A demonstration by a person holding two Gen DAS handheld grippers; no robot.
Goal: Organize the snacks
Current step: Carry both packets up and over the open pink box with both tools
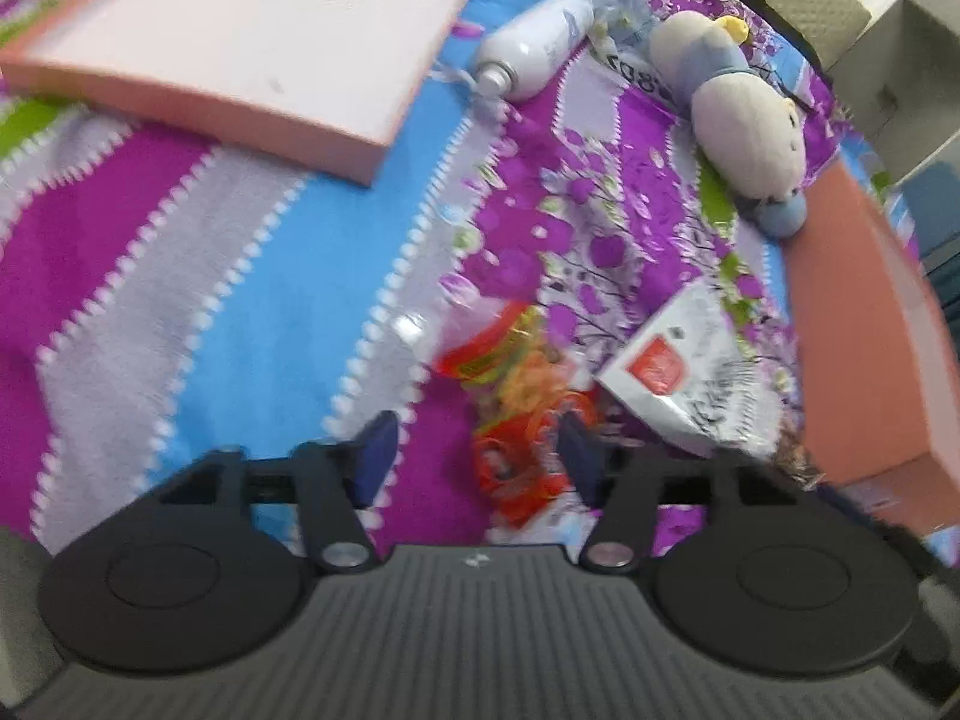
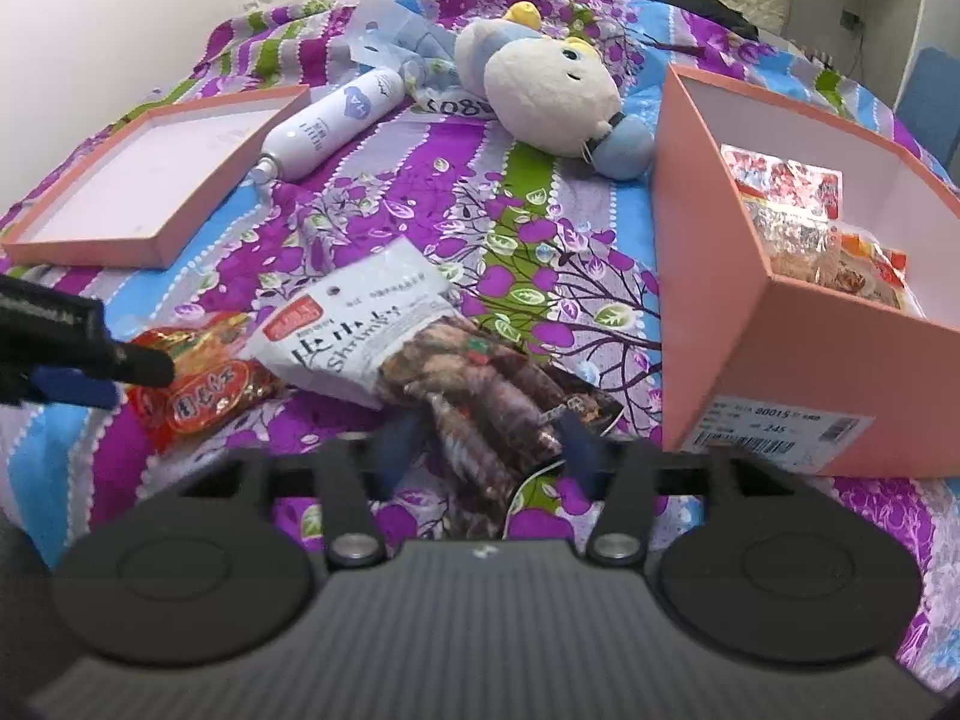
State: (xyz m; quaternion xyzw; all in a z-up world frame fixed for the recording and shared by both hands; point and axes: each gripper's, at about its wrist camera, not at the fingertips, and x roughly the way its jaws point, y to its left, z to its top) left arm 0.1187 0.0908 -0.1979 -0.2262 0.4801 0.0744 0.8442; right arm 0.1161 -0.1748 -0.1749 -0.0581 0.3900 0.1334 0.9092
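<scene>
My left gripper (image 1: 479, 456) is open above a red and orange snack packet (image 1: 516, 414) that lies on the bedspread between its blue pads, nearer the right pad. A white shrimp snack bag (image 1: 678, 372) lies just to the right of it. My right gripper (image 2: 487, 450) is open over a dark brown snack packet (image 2: 474, 402), with the pads standing on either side and apart from it. In the right wrist view the left gripper's fingers (image 2: 132, 363) reach over the red packet (image 2: 204, 378), next to the shrimp bag (image 2: 354, 324). A pink box (image 2: 708, 300) on the right holds several snack packets (image 2: 792, 222).
The pink box lid (image 2: 90, 252) lies open side up at the far left. A white spray bottle (image 2: 330, 126) and a plush toy (image 2: 540, 96) lie farther back on the purple patterned bedspread. A wall runs behind, and dark clothing lies at the far edge.
</scene>
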